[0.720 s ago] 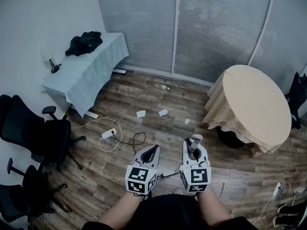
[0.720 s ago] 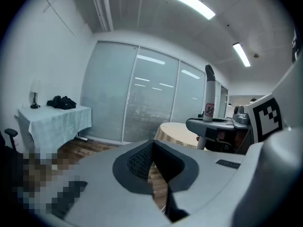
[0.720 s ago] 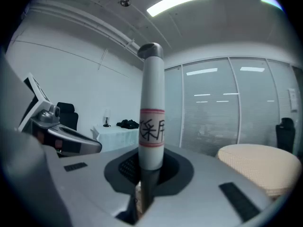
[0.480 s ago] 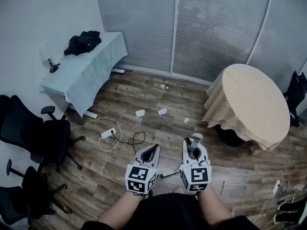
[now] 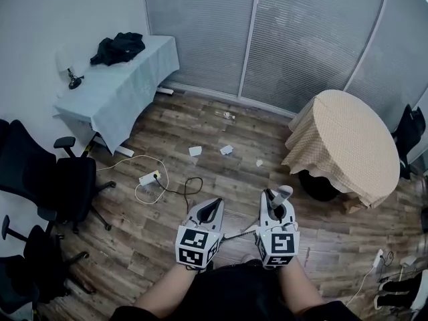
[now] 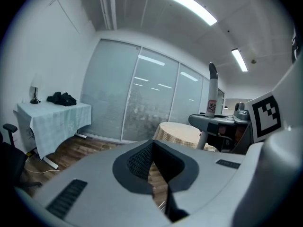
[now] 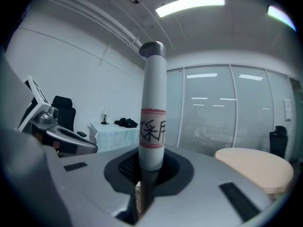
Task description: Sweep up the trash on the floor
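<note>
Scraps of white paper trash lie on the wooden floor: one scrap (image 5: 195, 151), a second (image 5: 227, 150), a small one (image 5: 259, 163) and a far one (image 5: 229, 116) by the glass wall. Close to my body, my right gripper (image 5: 277, 211) (image 7: 149, 174) is shut on a white broom handle (image 5: 282, 194) (image 7: 152, 126) with a grey cap and a red-banded label. It stands upright between the jaws. My left gripper (image 5: 208, 212) (image 6: 152, 167) sits beside it, jaws together. A dark strip shows below its pads, and I cannot tell what it is.
A round table (image 5: 348, 142) with a beige cloth stands at the right. A long cloth-covered table (image 5: 117, 85) with black clothing (image 5: 119, 45) is at the left wall. Black office chairs (image 5: 53, 186) crowd the left. A power strip with looped cable (image 5: 148, 178) lies on the floor.
The head view has shifted a little. Both grippers stay side by side with the same hold; the right one has drifted slightly right. The trash has not moved.
</note>
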The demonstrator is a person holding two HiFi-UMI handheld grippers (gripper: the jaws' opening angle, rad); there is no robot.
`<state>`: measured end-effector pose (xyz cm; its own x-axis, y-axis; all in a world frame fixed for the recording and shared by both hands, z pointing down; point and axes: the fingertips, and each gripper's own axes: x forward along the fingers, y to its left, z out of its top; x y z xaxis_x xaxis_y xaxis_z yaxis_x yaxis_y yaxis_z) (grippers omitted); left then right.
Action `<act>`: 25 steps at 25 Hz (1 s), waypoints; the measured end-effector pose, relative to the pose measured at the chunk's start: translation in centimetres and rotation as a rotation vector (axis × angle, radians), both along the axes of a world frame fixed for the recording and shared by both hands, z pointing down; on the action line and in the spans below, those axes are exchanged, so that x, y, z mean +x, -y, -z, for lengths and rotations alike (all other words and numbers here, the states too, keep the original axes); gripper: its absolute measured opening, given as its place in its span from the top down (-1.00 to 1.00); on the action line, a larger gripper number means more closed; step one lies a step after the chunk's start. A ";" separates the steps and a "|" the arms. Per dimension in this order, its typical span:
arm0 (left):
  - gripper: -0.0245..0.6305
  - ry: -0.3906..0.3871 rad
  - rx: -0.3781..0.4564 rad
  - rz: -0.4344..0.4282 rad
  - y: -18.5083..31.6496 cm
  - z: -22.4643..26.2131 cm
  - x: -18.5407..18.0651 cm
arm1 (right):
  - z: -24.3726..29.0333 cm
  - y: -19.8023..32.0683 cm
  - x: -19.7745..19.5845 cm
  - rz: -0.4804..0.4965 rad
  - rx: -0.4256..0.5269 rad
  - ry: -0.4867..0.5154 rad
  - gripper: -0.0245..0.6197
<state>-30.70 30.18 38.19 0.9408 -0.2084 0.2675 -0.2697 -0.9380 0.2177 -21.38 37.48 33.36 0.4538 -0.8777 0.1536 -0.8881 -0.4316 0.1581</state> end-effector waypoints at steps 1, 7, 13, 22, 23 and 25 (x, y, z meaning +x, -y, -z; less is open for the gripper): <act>0.94 -0.004 -0.004 0.003 0.3 -0.1 -0.5 | -0.1 0.2 -0.3 -0.002 -0.003 -0.001 0.82; 0.94 -0.012 -0.037 0.031 2.3 -1.3 -2.6 | 0.4 1.8 -1.1 -0.007 -0.012 -0.024 0.82; 0.94 -0.014 -0.024 0.046 3.2 -1.5 -2.9 | 0.4 3.2 -1.1 0.021 -0.028 -0.046 0.82; 0.94 0.018 -0.023 0.051 4.7 -2.5 -0.5 | -0.5 5.2 1.9 0.026 -0.026 -0.029 0.82; 0.94 0.024 -0.021 0.052 4.9 -2.6 0.2 | -0.7 5.4 2.7 0.026 -0.022 -0.024 0.82; 0.94 0.033 -0.019 0.055 5.5 -2.9 1.9 | -1.3 5.9 4.5 0.027 -0.020 -0.008 0.82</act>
<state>-28.79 24.66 41.06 0.9184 -0.2545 0.3028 -0.3284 -0.9173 0.2253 -16.91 31.58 34.62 0.4316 -0.8864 0.1672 -0.8979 -0.4044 0.1738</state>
